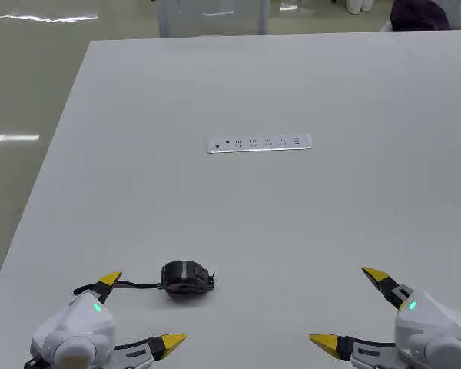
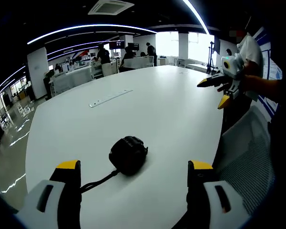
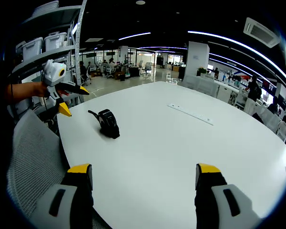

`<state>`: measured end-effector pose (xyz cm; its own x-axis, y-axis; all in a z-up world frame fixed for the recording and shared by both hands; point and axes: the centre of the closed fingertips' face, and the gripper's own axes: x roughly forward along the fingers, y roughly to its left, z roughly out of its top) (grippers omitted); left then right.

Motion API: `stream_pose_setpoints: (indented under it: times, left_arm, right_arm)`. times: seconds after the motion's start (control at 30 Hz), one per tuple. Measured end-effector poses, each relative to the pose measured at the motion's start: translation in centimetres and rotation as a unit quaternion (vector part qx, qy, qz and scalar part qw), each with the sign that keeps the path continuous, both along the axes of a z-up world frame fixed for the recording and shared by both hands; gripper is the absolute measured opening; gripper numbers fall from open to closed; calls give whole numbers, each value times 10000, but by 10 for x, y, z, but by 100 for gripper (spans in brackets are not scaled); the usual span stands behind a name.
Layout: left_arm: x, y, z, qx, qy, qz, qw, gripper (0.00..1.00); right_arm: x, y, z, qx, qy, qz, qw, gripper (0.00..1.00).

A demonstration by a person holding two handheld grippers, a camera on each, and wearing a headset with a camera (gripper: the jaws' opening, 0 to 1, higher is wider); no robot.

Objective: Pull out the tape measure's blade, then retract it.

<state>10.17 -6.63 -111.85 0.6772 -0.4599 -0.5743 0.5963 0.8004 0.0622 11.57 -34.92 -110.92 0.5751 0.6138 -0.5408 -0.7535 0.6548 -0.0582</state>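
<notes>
The left gripper [image 1: 141, 307] and right gripper [image 1: 349, 307] are spread, empty. The tape measure [image 1: 186, 278] lies just ahead of the left gripper, well apart from the right. Casing probably rigid, smooth, light: clamp across flat sides

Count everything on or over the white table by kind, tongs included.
tape measure: 1
power strip: 1
tongs: 2, the left tongs and the right tongs, both open and empty
Total: 4
</notes>
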Motion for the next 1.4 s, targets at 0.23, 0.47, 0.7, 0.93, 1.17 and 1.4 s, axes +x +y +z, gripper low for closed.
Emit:
stream_pose_setpoints:
  times: [0.23, 0.47, 0.7, 0.93, 1.17, 1.4]
  left_arm:
    - [8, 0, -4, 112, -31, -275, 9996, 86]
    - [15, 0, -8, 255, 9, -550, 9982, 81]
    - [22, 1, -15, 443, 29, -852, 9954, 74]
    - [27, -1, -23, 632, 102, -1157, 9912, 71]
    - [33, -6, -29, 665, 185, -1371, 9881, 67]
    - [37, -9, -37, 735, 247, -1712, 9822, 64]
  right_arm:
    - [3, 3, -1, -18, -19, 198, 9998, 87]
    - [8, 7, -6, -37, 4, 460, 9989, 81]
    - [14, 13, -12, -141, -16, 820, 9965, 75]
    - [21, 18, -17, -147, 27, 1044, 9944, 72]
    - [26, 27, -20, -94, 44, 1339, 9909, 69]
    - [34, 40, -24, -8, 40, 1665, 9860, 66]
